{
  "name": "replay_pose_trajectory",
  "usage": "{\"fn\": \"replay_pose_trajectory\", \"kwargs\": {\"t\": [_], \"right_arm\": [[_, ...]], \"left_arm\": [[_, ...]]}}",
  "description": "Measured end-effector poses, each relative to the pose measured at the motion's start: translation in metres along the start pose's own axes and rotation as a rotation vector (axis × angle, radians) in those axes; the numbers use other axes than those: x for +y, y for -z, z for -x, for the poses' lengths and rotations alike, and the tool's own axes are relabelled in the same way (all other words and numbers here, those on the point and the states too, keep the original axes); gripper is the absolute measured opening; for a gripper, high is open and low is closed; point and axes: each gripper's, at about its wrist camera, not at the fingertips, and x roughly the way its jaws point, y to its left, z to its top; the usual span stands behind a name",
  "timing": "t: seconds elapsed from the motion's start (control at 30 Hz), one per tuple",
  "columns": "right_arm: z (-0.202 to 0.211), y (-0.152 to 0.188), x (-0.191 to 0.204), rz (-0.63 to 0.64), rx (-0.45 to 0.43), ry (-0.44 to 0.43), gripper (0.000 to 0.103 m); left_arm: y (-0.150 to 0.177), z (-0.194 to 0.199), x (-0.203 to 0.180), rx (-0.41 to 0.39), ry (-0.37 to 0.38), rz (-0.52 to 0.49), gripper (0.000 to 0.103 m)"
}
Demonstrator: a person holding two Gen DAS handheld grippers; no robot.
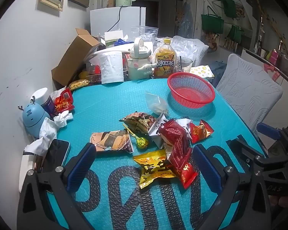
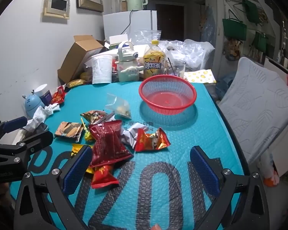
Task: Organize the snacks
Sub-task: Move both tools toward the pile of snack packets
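Bottle (image 1: 164, 59) label reads 冰红茶 — yellow packet (image 1: 155, 167): "SHENG".

Above a teal bubble-textured mat (image 2: 182, 140), the right gripper (image 2: 142, 168) hangs wide open, empty, near scattered foil snack packets (image 2: 109, 141) and a round red mesh basket (image 2: 167, 95).
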Motion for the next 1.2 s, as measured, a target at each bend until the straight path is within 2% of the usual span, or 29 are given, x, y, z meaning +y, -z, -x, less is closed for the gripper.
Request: {"fn": "replay_pose_trajectory", "kwargs": {"t": [0.03, 0.6, 0.83, 1.0, 1.2], "right_arm": [[0.001, 0.000, 0.000, 0.002, -0.002, 0.000, 0.103], [0.008, 0.002, 0.004, 0.008, -0.007, -0.007, 0.103], [0.011, 0.003, 0.005, 0.013, -0.015, -0.009, 0.103], [0.017, 0.005, 0.006, 0.014, -0.024, -0.010, 0.103], [0.022, 0.009, 0.008, 0.013, -0.030, -0.019, 0.103]], "left_arm": [[0.000, 0.000, 0.000, -0.001, 0.002, 0.002, 0.102], [-0.002, 0.004, 0.000, 0.000, 0.000, 0.002, 0.102], [-0.001, 0.019, 0.002, -0.014, 0.014, 0.009, 0.102], [-0.001, 0.022, 0.000, 0.024, -0.022, -0.035, 0.102], [0.002, 0.026, 0.001, 0.037, -0.020, -0.034, 0.102]]}}
